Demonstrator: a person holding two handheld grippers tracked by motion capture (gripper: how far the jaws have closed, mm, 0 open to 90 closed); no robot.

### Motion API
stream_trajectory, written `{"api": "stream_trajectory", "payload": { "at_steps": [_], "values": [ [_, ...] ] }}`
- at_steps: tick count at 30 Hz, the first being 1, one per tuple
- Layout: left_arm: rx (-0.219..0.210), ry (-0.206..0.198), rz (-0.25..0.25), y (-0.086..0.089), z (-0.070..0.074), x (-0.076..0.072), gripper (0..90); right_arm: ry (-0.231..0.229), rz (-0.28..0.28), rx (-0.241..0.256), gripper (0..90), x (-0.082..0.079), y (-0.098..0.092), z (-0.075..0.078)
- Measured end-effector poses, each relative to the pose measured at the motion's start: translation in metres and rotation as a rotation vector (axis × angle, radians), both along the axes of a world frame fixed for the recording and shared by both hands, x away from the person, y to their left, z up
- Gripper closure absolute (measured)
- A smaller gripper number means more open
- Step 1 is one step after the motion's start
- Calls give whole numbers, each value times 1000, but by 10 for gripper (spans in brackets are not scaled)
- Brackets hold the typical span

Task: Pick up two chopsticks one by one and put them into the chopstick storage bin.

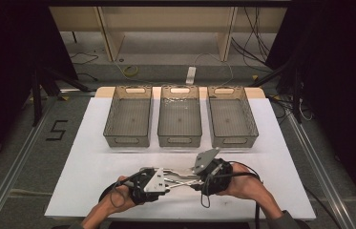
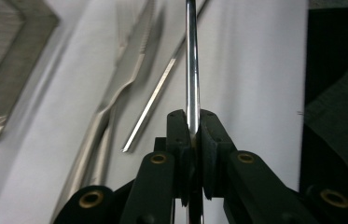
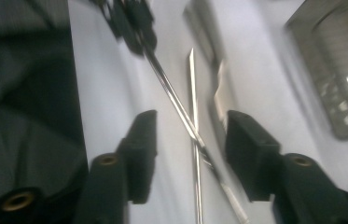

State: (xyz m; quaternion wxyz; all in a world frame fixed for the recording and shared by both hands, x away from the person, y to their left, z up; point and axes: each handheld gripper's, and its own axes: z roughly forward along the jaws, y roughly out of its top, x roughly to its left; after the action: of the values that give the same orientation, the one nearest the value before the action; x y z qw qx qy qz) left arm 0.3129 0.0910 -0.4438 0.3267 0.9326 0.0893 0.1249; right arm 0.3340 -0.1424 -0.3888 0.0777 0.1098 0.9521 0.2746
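- While the left gripper (image 2: pixel 192 135) sat low on the near part of the table, its jaws were pressed together on a thin steel rod (image 2: pixel 191 65), which ran straight up between the pads (image 2: pixel 179 140) in the left gripper view.
- That rod reached away from the left gripper toward the right one (it appeared in the right gripper view as a slanted bright bar (image 3: pixel 171 95) coming from the blurred dark jaws at the top).
- The right gripper (image 3: pixel 190 144) stood with its jaws wide apart, one either side of the rod, gripping nothing; whether either pad touched the metal could not be told.
- A second slim rod (image 3: pixel 193 98), pointed at its far end, lay on the table and crossed the held rod between the right gripper's jaws.
- Beside these lay flat steel instruments (image 2: pixel 115 88) with long shaped handles, blurred in both gripper views, just next to the second rod.
- In the high view the two grippers faced each other, left (image 1: pixel 166 180) and right (image 1: pixel 198 175) close together, with the bright metal pieces (image 1: pixel 181 175) between them.
- All of this rested on the white table sheet (image 1: pixel 94 162).
- Farther back, well apart from the hands, three mesh baskets stood in a row: left basket (image 1: pixel 108 121), middle basket (image 1: pixel 160 126) and right basket (image 1: pixel 251 121).
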Motion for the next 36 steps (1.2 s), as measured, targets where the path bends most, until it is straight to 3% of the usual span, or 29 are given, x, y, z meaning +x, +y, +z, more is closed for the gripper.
{"api": "stream_trajectory", "payload": {
  "at_steps": [2,3,5,6,7,8,11,17,20,22,27,31,36],
  "values": [
    [-7,-9,41,5,2,4,836,-13,-56,74,482,2,-6,7],
    [-6,-14,65,8,3,5,836,-13,-56,74,482,2,-6,7],
    [-16,-13,103,13,4,9,836,-27,-92,134,442,3,-13,12],
    [-24,-11,126,16,5,11,836,-31,-122,189,416,3,-19,15],
    [-33,-9,148,19,6,12,836,-31,-122,189,416,3,-19,15],
    [-44,-12,173,22,7,13,836,-25,-136,232,396,2,-24,14],
    [-90,-3,244,30,12,18,836,-17,-148,251,376,-1,-28,7],
    [-178,47,359,43,15,25,835,27,-161,205,336,1,-30,-14],
    [-188,48,398,47,16,27,835,21,-167,161,331,-1,-30,-23],
    [-202,60,419,49,17,28,835,29,-173,159,331,-1,-30,-26],
    [-215,55,460,55,19,31,835,41,-174,69,325,-2,-32,-41],
    [-217,39,494,64,24,40,836,50,-171,42,308,-1,-31,-46],
    [-275,55,575,87,31,57,836,49,-177,26,290,-1,-29,-50]
  ]
}}
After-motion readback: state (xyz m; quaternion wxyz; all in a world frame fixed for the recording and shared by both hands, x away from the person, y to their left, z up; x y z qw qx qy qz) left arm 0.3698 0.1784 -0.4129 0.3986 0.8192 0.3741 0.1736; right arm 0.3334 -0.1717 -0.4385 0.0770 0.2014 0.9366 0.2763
